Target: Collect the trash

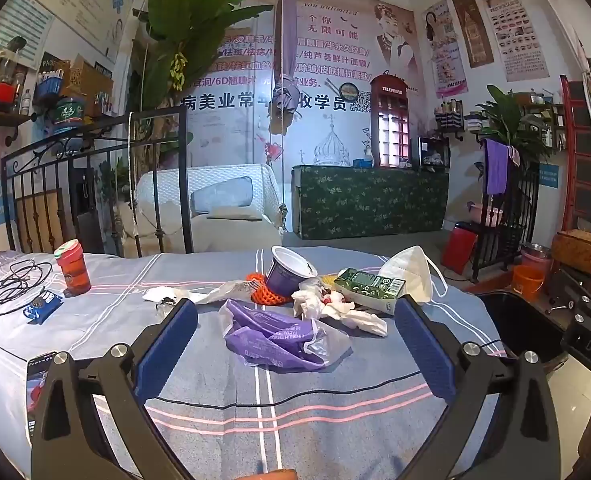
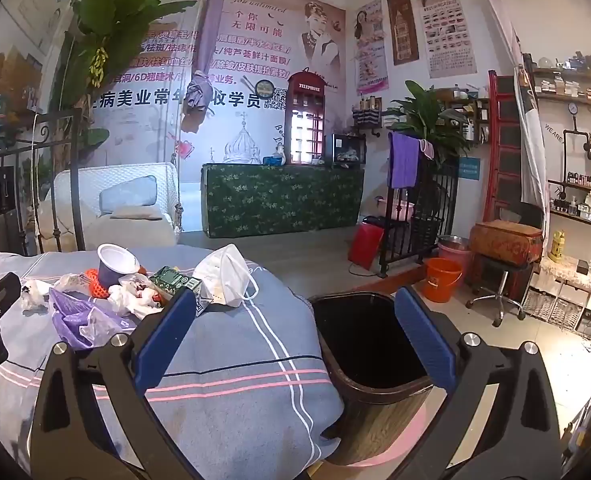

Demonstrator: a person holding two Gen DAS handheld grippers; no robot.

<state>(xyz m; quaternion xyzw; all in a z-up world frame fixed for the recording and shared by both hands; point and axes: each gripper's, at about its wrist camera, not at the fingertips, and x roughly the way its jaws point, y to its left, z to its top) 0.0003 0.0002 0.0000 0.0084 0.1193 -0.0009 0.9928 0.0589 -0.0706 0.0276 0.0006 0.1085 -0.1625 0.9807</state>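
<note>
- Left wrist view: the left gripper (image 1: pixel 295 336) is hovering with its jaws spread wide and nothing between the pads, pointing slightly down at the heap of litter on the striped bedspread (image 1: pixel 223 412).
- Nearest to it, the purple plastic bag (image 1: pixel 279 336) is lying crumpled just ahead of the fingertips; behind it are sitting crumpled tissues (image 1: pixel 335 308), an orange net (image 1: pixel 265 290), a tipped purple cup (image 1: pixel 289 270), a green carton (image 1: pixel 369 284) and a white face mask (image 1: pixel 413 272).
- Off to the left, well apart from the heap, a red cup (image 1: pixel 72 267) and a black cable (image 1: pixel 15 284) are resting — whether they count as trash I cannot tell.
- Right wrist view: the right gripper (image 2: pixel 295 336) is also standing fully released and empty, hanging over the edge of the bed with the trash bin (image 2: pixel 369 396) just beside the mattress, on the floor.
- The bin's inside is looking dark, and no item is showing in it.
- Judging by this, the collecting is sitting at its very start — every piece is lying on the bed, none is gripped, and the whole heap is left to carry across to the bin.
</note>
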